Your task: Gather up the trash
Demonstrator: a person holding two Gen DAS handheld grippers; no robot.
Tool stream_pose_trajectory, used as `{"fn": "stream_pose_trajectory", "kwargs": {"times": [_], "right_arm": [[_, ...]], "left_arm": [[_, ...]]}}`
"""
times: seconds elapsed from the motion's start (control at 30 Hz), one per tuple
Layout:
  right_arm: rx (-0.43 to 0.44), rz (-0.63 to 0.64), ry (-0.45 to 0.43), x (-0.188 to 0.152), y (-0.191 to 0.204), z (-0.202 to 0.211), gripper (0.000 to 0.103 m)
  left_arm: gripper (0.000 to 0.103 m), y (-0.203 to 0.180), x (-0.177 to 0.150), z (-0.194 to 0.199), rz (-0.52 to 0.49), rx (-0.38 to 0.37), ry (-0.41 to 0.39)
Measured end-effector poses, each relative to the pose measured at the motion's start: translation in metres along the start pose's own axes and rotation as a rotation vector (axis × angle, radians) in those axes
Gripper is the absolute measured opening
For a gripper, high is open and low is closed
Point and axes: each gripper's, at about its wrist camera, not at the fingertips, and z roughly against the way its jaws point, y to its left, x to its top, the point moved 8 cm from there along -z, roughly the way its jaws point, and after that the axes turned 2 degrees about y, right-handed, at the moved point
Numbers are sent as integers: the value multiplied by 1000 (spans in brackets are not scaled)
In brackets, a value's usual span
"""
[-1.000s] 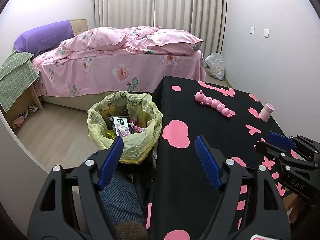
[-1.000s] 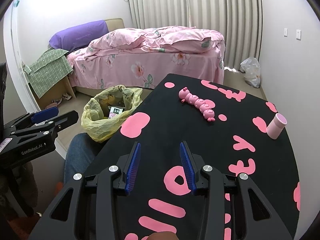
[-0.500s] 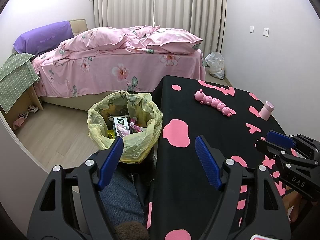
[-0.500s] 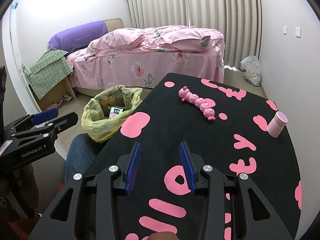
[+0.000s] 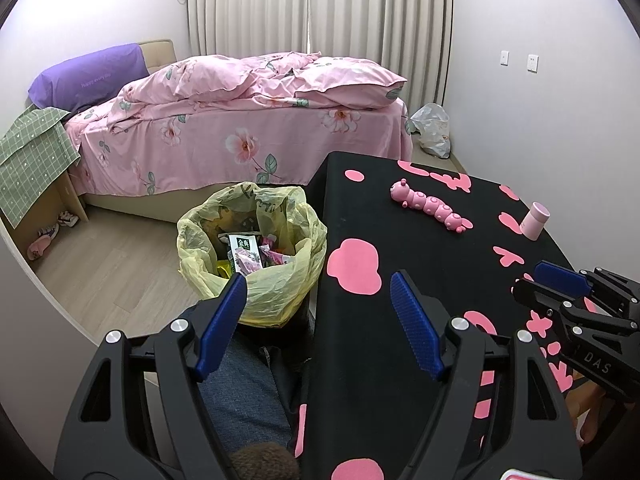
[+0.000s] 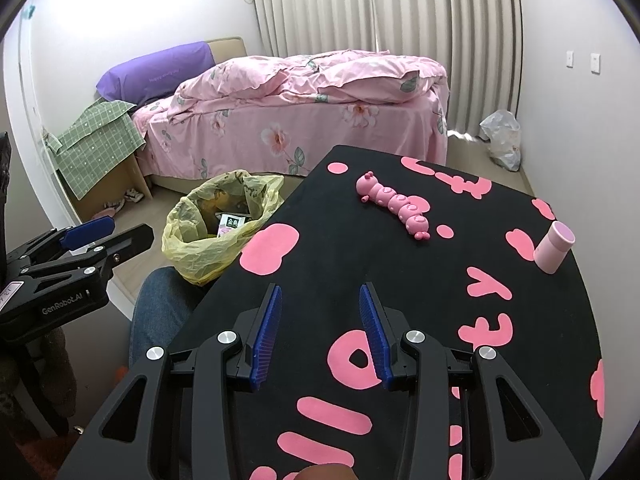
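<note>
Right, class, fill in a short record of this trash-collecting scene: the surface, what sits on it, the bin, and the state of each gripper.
surface: black table with pink shapes
on the table: pink caterpillar toy; pink cup, upright, near the right edge
bin: yellow trash bag on the floor beside the table's left edge, open, wrappers inside
left gripper: open, empty, above the gap between bag and table
right gripper: open, empty, over the table

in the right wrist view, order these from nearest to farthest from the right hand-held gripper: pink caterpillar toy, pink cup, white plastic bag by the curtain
From the right hand-held gripper, which is open and empty:
1. Pink cup, right side of the black table.
2. Pink caterpillar toy, farther up the table, near its middle; close to the cup's range.
3. White plastic bag, on the floor by the curtain, clearly farthest.
</note>
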Motion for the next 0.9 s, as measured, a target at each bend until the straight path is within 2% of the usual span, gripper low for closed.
{"fn": "stream_pose_trajectory", "kwargs": {"times": [0.77, 0.9], "right_arm": [[-7, 8, -7, 2, -1, 1, 38], [-22, 18, -2, 1, -4, 0, 38]], "left_arm": [[71, 8, 0, 2, -2, -4, -13], [71, 4, -2, -2, -3, -16, 8]]}}
